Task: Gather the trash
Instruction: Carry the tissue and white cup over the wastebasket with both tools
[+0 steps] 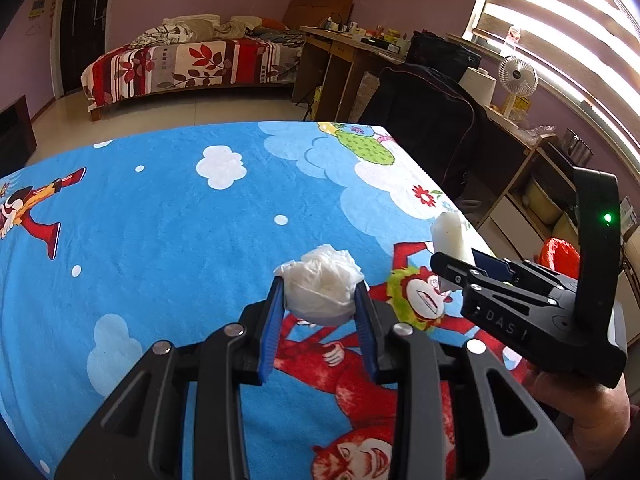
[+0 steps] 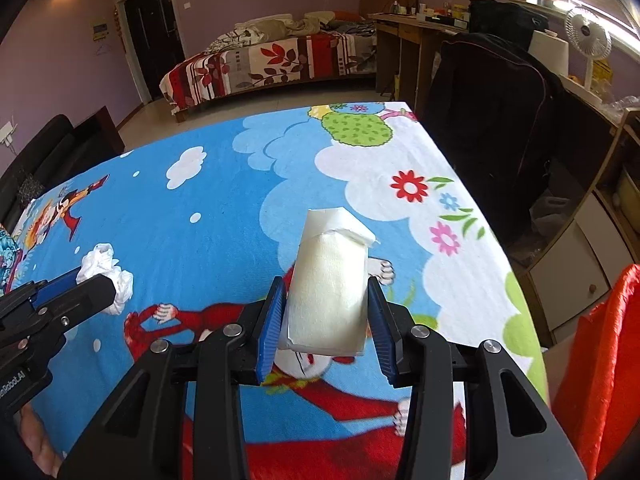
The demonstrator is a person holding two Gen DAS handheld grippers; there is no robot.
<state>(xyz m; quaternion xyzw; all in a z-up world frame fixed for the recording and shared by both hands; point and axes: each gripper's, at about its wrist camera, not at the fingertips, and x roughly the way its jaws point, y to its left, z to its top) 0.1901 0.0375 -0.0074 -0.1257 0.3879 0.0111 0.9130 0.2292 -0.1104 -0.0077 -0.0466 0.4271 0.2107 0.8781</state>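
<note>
Both claws have something pinched. Left claw [image 1: 320, 300]: I see its blue pads clamped on a crumpled white tissue ball [image 1: 320, 290], which bulges out ahead of the fingertips, above the cartoon blanket [image 1: 168, 216]. Right claw [image 2: 327, 312]: it squeezes a folded white paper packet [image 2: 330, 280] that stands upright between the pads and juts past them. A red bag [image 2: 600, 360] hangs off to its right.
</note>
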